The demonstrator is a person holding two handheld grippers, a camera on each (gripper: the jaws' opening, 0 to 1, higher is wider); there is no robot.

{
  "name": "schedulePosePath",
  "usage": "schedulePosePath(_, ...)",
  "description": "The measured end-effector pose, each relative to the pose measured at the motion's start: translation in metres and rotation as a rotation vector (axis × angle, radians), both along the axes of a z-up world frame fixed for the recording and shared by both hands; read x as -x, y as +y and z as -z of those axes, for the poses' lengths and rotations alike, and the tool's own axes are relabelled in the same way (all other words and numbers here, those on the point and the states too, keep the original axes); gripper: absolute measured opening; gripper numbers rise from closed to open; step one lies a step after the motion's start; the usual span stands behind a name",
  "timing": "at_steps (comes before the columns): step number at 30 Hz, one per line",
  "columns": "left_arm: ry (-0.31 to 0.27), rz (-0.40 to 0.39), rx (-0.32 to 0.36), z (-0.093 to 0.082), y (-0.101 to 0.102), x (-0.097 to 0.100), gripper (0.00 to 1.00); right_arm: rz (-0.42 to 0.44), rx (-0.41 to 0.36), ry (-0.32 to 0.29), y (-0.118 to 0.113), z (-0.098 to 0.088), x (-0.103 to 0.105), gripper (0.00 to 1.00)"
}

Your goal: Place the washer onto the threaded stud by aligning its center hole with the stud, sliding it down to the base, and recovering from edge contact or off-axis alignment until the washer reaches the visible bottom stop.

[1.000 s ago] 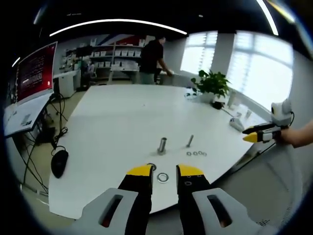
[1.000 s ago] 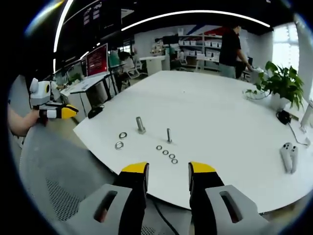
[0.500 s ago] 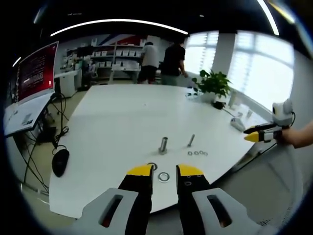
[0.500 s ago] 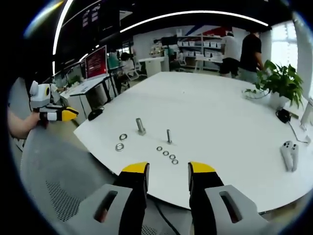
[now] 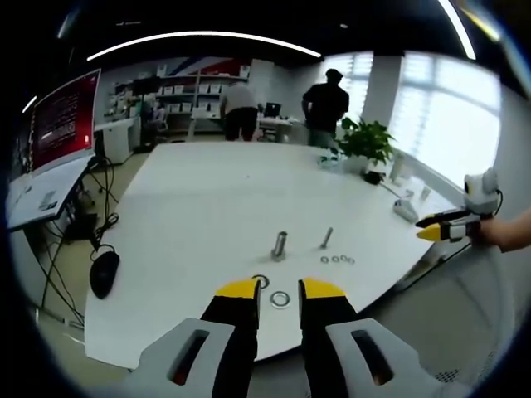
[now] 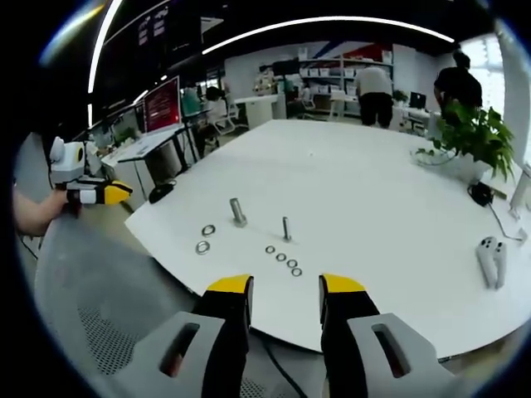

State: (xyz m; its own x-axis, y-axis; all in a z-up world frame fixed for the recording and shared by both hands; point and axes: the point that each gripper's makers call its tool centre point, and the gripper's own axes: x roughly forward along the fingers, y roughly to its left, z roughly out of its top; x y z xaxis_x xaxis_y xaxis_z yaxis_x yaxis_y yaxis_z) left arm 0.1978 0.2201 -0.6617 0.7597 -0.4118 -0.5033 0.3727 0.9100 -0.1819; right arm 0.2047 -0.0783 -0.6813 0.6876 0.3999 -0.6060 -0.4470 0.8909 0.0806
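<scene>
Desk (image 5: pixel 207 199): a large white desk is carrying all the small parts near its close edge; its far end is lying bare.
People: two people (image 6: pixel 375 87) are standing beyond the far end of the desk, by shelving too blurred to read.
Plant (image 6: pixel 474 137): a potted plant is sitting at the desk's far right side in the right gripper view.
Monitor (image 5: pixel 60 120): a red-lit screen is standing off to the left on another surface.
Left hand-held gripper (image 5: pixel 278 290): its yellow-tipped jaws are standing apart, gripping nothing, hanging over the near desk edge; the nearest large washer is showing in the gap.
Right hand-held gripper (image 6: pixel 284 286): jaws apart and gripping nothing, hovering off the desk edge.
Mouse (image 5: pixel 103 273): a dark mouse is lying near the left edge.
Controller (image 6: pixel 490 261): a white controller is lying at the right.
Thick bolt (image 6: pixel 238 212): standing upright.
Threaded stud (image 6: pixel 286 229): standing upright just beside the thick bolt, apart from it.
Large washers (image 6: pixel 203 246): two are lying flat left of the thick bolt.
Small washers (image 6: pixel 283 260): four are lying in a short row in front of the threaded stud, none on it.
</scene>
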Motion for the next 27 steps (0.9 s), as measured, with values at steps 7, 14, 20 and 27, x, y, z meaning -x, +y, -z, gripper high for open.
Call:
schedulePosePath(7, -0.003, -0.021, 0.003, -0.001, 0.003, -0.001, 0.16, -0.024, 0.01, 0.028, 0.002, 0.006, 0.003, 0.33)
schedulePosePath(14, 0.006, -0.035, -0.005, 0.001, 0.006, -0.002, 0.15, -0.034, -0.018, 0.027, 0.005, 0.004, 0.003, 0.33)
schedulePosePath(20, 0.011, -0.057, -0.006, 0.001, 0.01, -0.002, 0.14, -0.037, -0.045, 0.015, 0.008, 0.001, 0.002, 0.33)
schedulePosePath(27, 0.081, -0.084, -0.038, 0.015, 0.017, 0.001, 0.14, -0.031, -0.1, -0.023, 0.012, -0.009, 0.001, 0.33)
